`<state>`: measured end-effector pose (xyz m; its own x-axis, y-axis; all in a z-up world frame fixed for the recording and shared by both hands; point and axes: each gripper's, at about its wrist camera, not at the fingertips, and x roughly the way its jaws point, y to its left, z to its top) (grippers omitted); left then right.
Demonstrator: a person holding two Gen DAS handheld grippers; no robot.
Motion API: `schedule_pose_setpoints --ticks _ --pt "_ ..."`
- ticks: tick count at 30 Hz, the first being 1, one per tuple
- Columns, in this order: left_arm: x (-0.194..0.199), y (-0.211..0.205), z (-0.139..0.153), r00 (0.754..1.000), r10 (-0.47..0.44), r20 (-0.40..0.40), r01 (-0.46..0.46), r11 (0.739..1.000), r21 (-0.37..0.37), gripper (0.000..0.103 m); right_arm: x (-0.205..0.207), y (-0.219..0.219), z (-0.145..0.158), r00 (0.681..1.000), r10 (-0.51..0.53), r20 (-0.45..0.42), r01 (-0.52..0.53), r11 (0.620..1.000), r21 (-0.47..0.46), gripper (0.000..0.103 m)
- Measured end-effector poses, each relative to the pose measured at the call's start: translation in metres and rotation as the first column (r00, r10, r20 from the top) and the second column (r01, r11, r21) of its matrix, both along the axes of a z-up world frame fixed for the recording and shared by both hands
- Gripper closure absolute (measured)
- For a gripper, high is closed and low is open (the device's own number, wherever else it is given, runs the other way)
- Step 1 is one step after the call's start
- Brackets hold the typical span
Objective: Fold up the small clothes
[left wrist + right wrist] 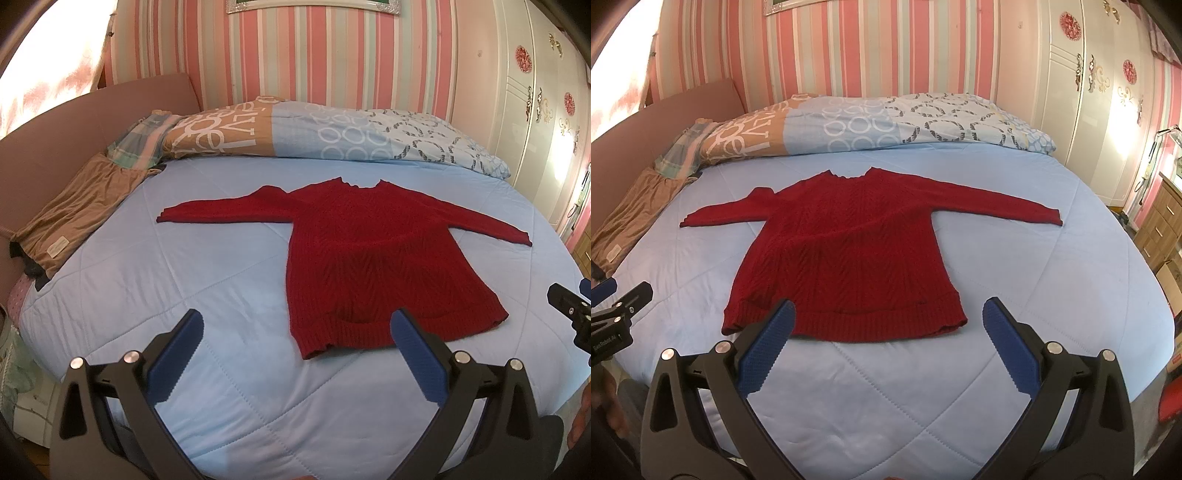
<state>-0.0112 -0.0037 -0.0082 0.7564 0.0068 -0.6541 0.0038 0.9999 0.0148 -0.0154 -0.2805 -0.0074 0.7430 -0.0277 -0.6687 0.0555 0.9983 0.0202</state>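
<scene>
A red knit sweater (pixel 373 258) lies flat on the light blue bed cover (pixel 184 277), both sleeves spread out, hem toward me. It also shows in the right wrist view (pixel 846 254). My left gripper (pixel 295 332) is open and empty, held above the bed in front of the hem's left corner. My right gripper (pixel 888 323) is open and empty, held above the bed in front of the hem's right part. The right gripper's tip shows at the right edge of the left wrist view (pixel 570 310); the left gripper's tip shows at the left edge of the right wrist view (pixel 617 306).
A folded brown garment (pixel 77 210) lies at the bed's left edge by the headboard (pixel 55 125). A patterned folded duvet (pixel 314 133) lies across the far side. A white wardrobe (pixel 1108 92) and wooden drawers (pixel 1160 225) stand at the right.
</scene>
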Motion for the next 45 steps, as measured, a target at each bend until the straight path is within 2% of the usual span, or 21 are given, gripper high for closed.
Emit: schedule_pose_setpoints --ticks 14,28,40,45 --pt "0.007 0.003 -0.008 1.000 0.009 -0.008 -0.009 1.000 -0.003 0.002 0.012 -0.009 -0.003 1.000 -0.014 -0.004 0.014 1.000 0.001 0.003" --pt "0.039 -0.004 -0.010 1.000 0.018 -0.010 -0.017 1.000 0.014 0.002 0.036 -0.033 -0.011 0.999 -0.050 -0.018 0.050 0.999 -0.016 0.003" --pt "0.091 -0.052 -0.012 1.000 -0.010 0.009 0.010 0.999 0.050 0.002 0.083 -0.081 -0.020 0.998 -0.068 -0.003 0.068 0.997 -0.047 0.003" --pt "0.126 -0.079 -0.015 1.000 -0.022 0.010 0.022 0.999 0.029 0.002 0.110 -0.117 -0.025 0.996 -0.092 -0.003 0.092 0.995 -0.026 0.003"
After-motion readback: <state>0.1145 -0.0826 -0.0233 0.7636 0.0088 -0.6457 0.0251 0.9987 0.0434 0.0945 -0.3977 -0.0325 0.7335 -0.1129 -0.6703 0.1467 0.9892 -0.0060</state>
